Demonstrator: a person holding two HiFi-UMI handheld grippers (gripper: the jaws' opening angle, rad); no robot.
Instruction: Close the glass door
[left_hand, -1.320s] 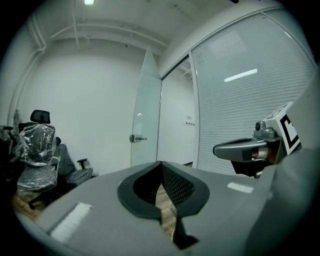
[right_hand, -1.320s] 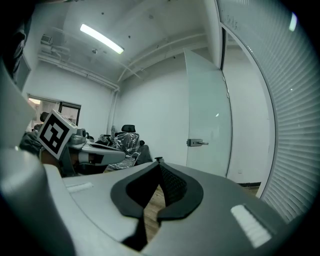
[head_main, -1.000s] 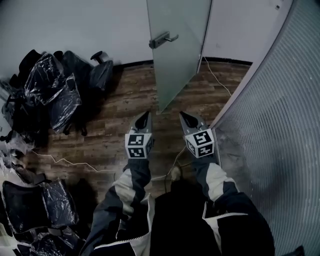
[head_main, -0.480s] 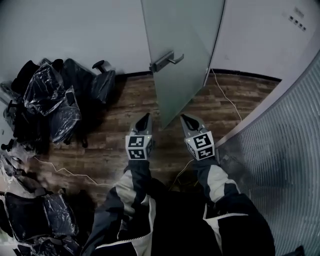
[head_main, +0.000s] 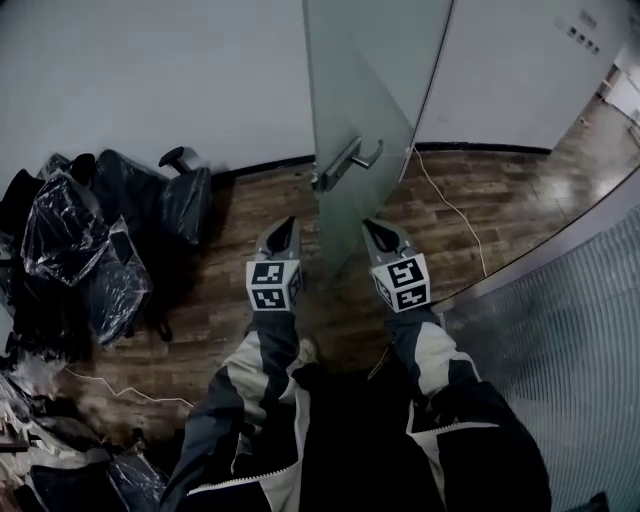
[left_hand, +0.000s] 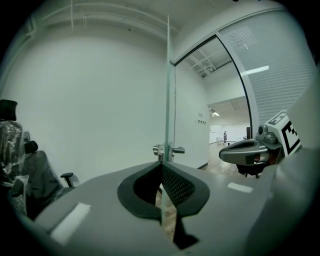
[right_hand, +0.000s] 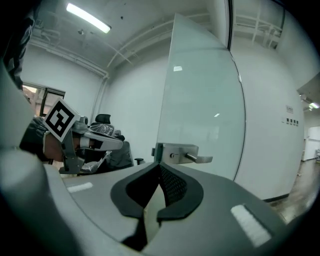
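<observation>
The frosted glass door (head_main: 365, 90) stands ajar straight ahead, its free edge turned towards me, with a metal lever handle (head_main: 345, 162) on it. My left gripper (head_main: 281, 236) is shut and empty, just left of the door's edge and a little short of the handle. My right gripper (head_main: 377, 235) is also shut and empty, on the door's right side. The left gripper view shows the door (left_hand: 168, 95) edge-on, the handle (left_hand: 168, 149) beyond the left gripper (left_hand: 161, 165). In the right gripper view the door face (right_hand: 205, 100) and handle (right_hand: 186, 153) lie just past the right gripper (right_hand: 159, 167).
Office chairs wrapped in plastic (head_main: 90, 250) crowd the left side. A curved ribbed glass wall (head_main: 565, 370) closes in on the right. A thin white cable (head_main: 452, 212) runs over the wooden floor (head_main: 250, 200) behind the door, another cable (head_main: 120, 388) lies at the left.
I have walked forward with both grippers. The door and its handle now sit nearer and lower in the head view, and the wrapped chairs have slid to the left.
</observation>
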